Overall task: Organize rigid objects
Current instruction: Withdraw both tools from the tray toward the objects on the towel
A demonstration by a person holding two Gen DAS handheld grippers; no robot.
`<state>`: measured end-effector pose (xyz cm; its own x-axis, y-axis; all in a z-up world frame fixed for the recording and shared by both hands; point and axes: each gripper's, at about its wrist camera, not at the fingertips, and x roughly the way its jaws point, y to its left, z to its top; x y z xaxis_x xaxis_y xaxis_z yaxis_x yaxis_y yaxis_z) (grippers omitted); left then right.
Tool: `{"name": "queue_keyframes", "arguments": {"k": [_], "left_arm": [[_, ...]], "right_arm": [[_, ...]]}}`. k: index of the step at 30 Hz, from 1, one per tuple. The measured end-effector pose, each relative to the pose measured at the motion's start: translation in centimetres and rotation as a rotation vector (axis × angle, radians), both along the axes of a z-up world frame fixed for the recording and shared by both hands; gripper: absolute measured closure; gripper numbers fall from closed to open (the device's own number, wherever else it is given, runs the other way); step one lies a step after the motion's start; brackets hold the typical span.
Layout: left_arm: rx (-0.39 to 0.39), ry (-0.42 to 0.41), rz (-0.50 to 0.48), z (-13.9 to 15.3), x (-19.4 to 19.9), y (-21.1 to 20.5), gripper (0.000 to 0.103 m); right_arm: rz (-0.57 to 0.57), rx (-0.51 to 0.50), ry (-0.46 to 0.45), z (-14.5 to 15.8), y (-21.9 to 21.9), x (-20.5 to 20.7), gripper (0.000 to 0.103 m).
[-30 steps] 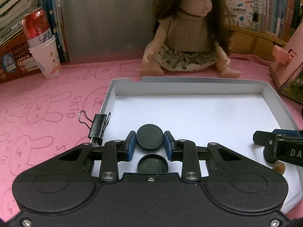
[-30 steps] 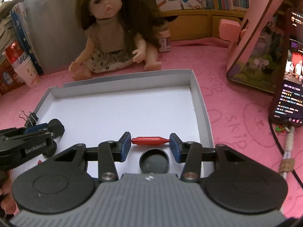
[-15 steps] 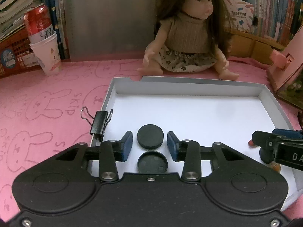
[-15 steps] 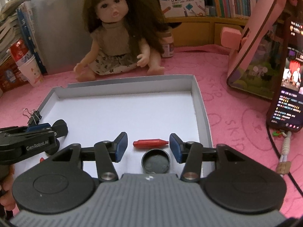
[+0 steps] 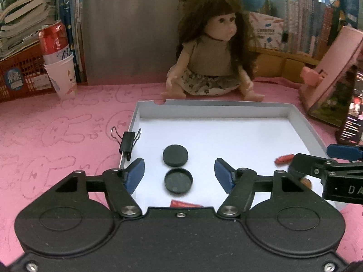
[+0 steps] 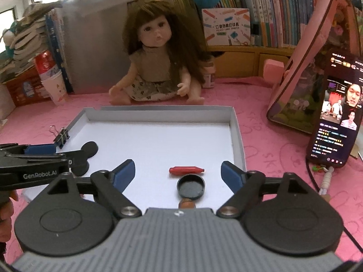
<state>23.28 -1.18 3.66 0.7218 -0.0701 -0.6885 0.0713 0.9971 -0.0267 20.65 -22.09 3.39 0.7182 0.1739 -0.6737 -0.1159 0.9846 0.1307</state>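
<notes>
Both claws hang spread wide over the tray's point(image 6: 236, 122) near edge, the right claw point(image 6: 178, 172) nearest the red pen point(image 6: 186, 170) lying crosswise between its fingers.

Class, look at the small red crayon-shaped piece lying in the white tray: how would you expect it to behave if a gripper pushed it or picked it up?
The red piece looks round-bodied and lies on its side on the smooth floor of the white tray, so a sideways nudge would probably roll it. It appears stiff and light. Its slim, tapered shape may let it slip between the fingers unless gripped mid-body.
</notes>
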Motion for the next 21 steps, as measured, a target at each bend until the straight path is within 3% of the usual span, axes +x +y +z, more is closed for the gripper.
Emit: {"name": "queue_keyframes", "arguments": {"k": [10,21], "left_arm": [[-0.018,-0.035,-0.061,1.0,-5.0,0.4,0.030],[-0.010,-0.084,-0.109,0.8,-12.0,1.3,0.026]], "right_arm": [[0.038,-0.001,-0.093,1.3,-0.3,-4.5,0.002],[0.104,-0.029,-0.201,1.2,-0.4,-11.0,0.001]]}}
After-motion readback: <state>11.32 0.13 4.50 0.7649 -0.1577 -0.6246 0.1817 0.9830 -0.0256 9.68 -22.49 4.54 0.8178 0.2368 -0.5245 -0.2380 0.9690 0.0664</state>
